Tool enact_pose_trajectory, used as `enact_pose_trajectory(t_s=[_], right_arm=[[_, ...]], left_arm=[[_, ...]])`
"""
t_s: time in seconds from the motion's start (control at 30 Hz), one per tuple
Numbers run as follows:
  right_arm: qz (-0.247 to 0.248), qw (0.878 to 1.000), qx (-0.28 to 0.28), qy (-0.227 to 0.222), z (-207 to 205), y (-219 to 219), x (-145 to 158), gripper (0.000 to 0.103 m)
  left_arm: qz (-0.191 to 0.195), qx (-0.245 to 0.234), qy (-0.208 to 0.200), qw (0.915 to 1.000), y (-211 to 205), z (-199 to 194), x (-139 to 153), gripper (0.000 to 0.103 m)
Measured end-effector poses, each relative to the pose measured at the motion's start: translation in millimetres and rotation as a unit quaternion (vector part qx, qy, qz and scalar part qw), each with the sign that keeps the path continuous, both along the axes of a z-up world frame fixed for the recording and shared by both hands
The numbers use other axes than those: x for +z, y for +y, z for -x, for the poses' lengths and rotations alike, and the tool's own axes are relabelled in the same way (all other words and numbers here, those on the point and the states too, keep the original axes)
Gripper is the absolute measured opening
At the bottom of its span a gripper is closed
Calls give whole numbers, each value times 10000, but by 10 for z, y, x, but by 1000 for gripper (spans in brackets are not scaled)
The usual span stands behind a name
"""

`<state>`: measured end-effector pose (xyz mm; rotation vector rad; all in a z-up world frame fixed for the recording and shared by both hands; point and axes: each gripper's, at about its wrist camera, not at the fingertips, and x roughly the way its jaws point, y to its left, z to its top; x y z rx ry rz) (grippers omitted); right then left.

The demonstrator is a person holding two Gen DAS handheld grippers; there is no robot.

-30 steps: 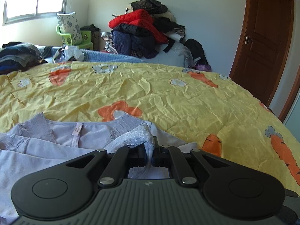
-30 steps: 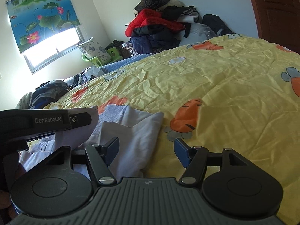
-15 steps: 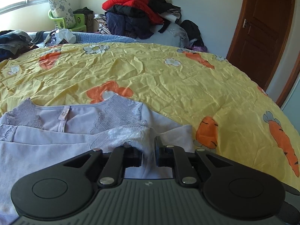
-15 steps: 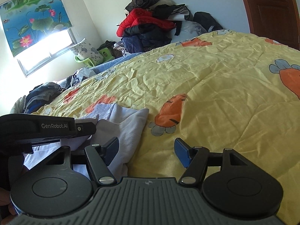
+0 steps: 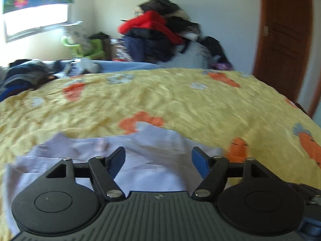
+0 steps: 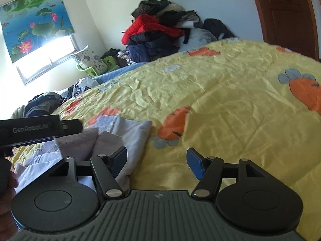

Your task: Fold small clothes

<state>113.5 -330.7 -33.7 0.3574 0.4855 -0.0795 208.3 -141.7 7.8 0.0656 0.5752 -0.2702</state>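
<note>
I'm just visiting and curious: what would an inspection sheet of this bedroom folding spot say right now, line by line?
Surface: yellow bedspread with an orange carrot print, wrinkled.
Job's things: pale lilac top lying partly folded on the near side of the bed, one flap turned over.
Clutter: heap of clothes against the far wall; dark clothes pile by the window; green bin.
Grippers: left gripper opening, jaws apart above the top, no cloth pinched; right gripper open, over the top's edge and the bedspread, holding nothing.
Cables: nothing seen.
Surroundings: brown door; lotus-print blind over a bright window.
</note>
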Motion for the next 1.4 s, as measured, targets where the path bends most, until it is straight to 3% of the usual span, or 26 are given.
enact_pose_trajectory(t_s=[0.23, 0.5, 0.53, 0.6, 0.67, 0.73, 0.83, 0.9, 1.0, 1.1, 1.17, 1.23, 1.3, 1.4], right_arm=[[-80, 9925, 1195, -261, -261, 476, 194, 69], [-339, 9609, 2746, 62, -462, 1001, 161, 69], [-113, 9665, 2561, 140, -490, 1025, 130, 69], [513, 9833, 1687, 458, -542, 984, 66, 70], [372, 9907, 1255, 361, -521, 831, 68, 66], [204, 9941, 1053, 154, -436, 743, 113, 69], [473, 9895, 1360, -113, -362, 880, 181, 71], [551, 9857, 1594, 59, -434, 963, 137, 74], [711, 9869, 1374, 456, -537, 972, 10, 74], [527, 9894, 1328, 243, -420, 948, 80, 75], [736, 9874, 1399, 120, -371, 996, 129, 78], [947, 9847, 1440, 249, -408, 1033, 103, 85], [963, 9850, 1346, 485, -455, 1006, 41, 83], [796, 9881, 1279, 302, -345, 958, 97, 84]], left_arm=[[98, 1133, 168, 9934, 898, -82, -76, 77], [-56, 1400, 382, 9894, 1194, -10, -309, 77], [-71, 1398, 404, 9893, 1195, 1, -333, 77], [-97, 1382, 464, 9893, 1195, -8, -371, 77], [-147, 1356, 493, 9894, 1182, 10, -403, 77], [-218, 1334, 480, 9897, 1165, 25, -432, 77], [-311, 1298, 490, 9898, 1125, 31, -468, 77], [-327, 1260, 494, 9903, 1098, 40, -482, 77], [-403, 1219, 483, 9906, 1066, 49, -498, 77], [-454, 1170, 464, 9910, 1054, 75, -504, 77], [-488, 1158, 462, 9910, 1047, 82, -516, 77], [-471, 1160, 480, 9910, 1045, 89, -520, 77], [-429, 1145, 489, 9913, 1042, 121, -507, 77], [-409, 1068, 454, 9924, 1047, 205, -480, 77]])
